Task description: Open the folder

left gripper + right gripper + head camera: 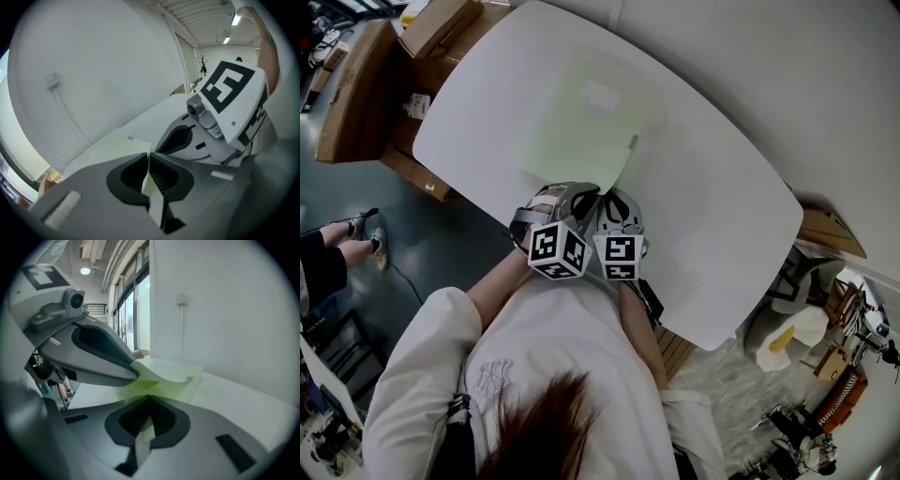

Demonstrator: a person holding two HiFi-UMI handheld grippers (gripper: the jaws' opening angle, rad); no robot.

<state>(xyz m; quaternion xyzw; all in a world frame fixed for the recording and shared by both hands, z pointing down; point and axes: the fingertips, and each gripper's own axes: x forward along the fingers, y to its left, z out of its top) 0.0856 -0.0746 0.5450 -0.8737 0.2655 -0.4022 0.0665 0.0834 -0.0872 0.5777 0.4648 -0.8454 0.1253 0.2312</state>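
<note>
Both grippers sit side by side at the near edge of the table (pixel 722 234), marker cubes (pixel 558 249) nearly touching and turned back toward the person. The left gripper (pixel 574 192) is angled downward, jaws together, pads pinching a thin pale-green leaf of the folder (pixel 581 122). The right gripper (pixel 614 199) has its jaws likewise closed on a thin leaf of it. The left forearm (pixel 497 281) and right forearm (pixel 639 330) are bare below white sleeves (pixel 422 366) and converge.

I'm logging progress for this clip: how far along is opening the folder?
Done: both tools sit at the near edge of the folder. In hand: the left tool is shut on its cover, which bows up a little; the right tool is shut on the sheet below. Left: swinging the cover open; most of it lies flat on the table.
</note>
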